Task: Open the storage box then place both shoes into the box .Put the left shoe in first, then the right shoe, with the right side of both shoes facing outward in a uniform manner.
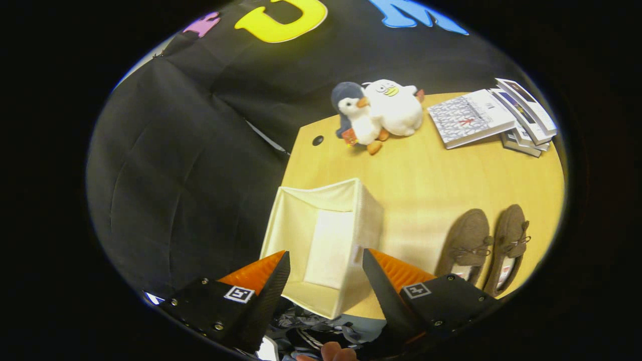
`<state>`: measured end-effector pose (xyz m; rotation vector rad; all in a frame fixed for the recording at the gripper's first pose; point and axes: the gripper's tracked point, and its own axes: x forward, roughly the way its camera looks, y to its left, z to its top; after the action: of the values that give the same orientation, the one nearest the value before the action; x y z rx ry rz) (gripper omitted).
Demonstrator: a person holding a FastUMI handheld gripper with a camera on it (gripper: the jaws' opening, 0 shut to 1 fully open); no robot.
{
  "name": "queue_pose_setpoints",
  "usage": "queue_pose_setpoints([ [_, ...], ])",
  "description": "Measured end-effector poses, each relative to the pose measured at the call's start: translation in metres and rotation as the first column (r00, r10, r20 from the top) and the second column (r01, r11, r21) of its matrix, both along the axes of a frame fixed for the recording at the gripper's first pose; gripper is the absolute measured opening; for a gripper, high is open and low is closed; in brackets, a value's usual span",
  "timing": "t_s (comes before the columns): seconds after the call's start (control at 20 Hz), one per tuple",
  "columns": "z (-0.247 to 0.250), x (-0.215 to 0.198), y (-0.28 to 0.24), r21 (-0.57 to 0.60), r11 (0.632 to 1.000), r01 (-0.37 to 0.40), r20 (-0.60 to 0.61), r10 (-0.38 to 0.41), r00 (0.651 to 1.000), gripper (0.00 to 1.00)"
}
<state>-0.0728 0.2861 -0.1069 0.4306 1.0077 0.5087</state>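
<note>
Even, warm light falls on the table (426, 180), with a soft bright patch just right of the box (321, 235). The shoes (484, 248) cast faint shadows. Fisheye bending curves the table's edges and the books (481, 118) at upper right. The gripper (326, 260), fingers spread, looks slightly soft, and the rim darkens.

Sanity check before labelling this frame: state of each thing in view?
storage box: open, empty inside, upright on the table
two brown shoes: side by side on the table, outside the box, untouched
gripper: open, holding nothing, fingers over the box's near rim
plush penguins: lying together at the far edge
books: closed, loosely stacked
</note>
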Motion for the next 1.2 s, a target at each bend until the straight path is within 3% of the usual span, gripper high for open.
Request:
queue_pose_setpoints([
  [0.65,-0.128,-0.025,-0.164,-0.216,0.974,0.073,-0.143,-0.106,0.984,0.92],
  [1.2,-0.198,-0.017,-0.176,-0.319,0.947,-0.016,-0.199,-0.050,0.979,0.89],
])
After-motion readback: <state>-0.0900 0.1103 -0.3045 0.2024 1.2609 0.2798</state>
